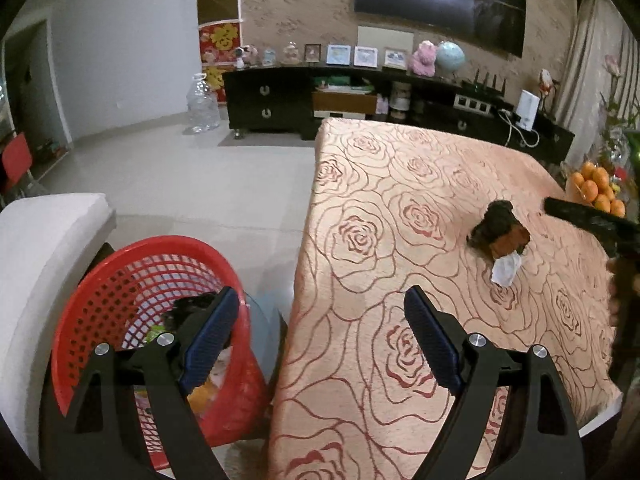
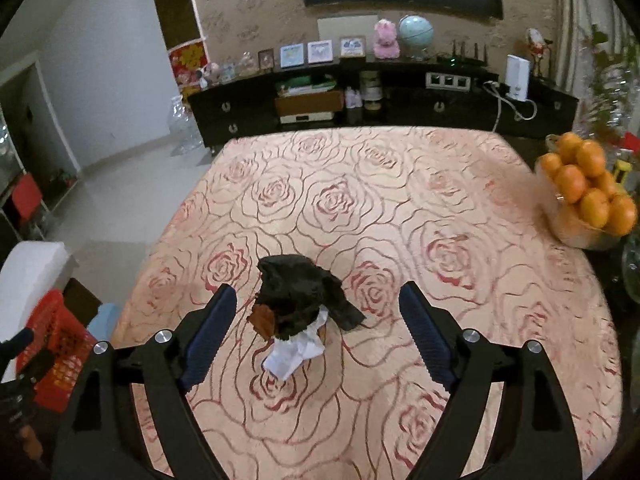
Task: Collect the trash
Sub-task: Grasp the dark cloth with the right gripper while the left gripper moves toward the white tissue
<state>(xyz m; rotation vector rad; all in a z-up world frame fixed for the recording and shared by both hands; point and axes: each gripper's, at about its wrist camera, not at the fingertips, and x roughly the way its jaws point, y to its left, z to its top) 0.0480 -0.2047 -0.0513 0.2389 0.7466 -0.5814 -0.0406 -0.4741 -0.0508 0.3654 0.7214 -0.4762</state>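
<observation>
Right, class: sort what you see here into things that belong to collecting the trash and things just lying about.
Belongs to the job:
- black and white trash pile on the table
- red basket beside the table
- right gripper, open
- left gripper, open

Just lying about:
- bowl of oranges
- globe
- pink plush toy
- water bottle

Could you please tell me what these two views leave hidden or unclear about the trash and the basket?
- Red basket contents: left wrist view, largely covered by the left gripper.
- Trash pile: right wrist view, black wrapper hides what lies beneath.
- Basket: right wrist view, blurred and cut off at the left edge.
</observation>
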